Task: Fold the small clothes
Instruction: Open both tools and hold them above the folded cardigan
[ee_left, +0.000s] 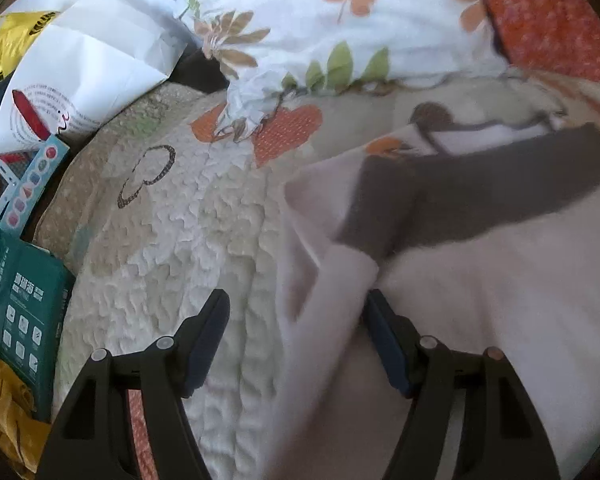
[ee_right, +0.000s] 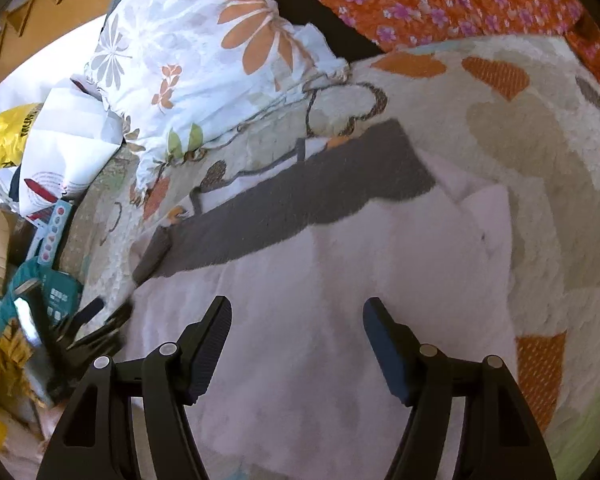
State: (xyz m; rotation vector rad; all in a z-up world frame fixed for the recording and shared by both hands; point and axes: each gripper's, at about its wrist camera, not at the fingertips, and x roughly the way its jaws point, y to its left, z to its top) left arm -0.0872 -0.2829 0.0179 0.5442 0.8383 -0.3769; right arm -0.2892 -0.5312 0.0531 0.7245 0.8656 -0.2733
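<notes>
A soft pale pink garment (ee_right: 380,264) with a broad dark grey band (ee_right: 300,192) along its far edge lies flat on the bumpy, heart-patterned quilt (ee_left: 172,240), below the smooth floral pillow (ee_left: 300,20). The left gripper (ee_left: 298,320) straddles the garment's left edge, open and empty. The right gripper (ee_right: 298,320) hovers over the garment, jaws wide, gripping nothing.

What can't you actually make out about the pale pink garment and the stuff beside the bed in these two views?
- Pale pink garment: its near end is cut off by the bottom edge and the right gripper in the right wrist view.
- Its edge in the left wrist view is motion blurred.
- Left gripper: smeared by blur in the right wrist view.
- Green package: print too small.
</notes>
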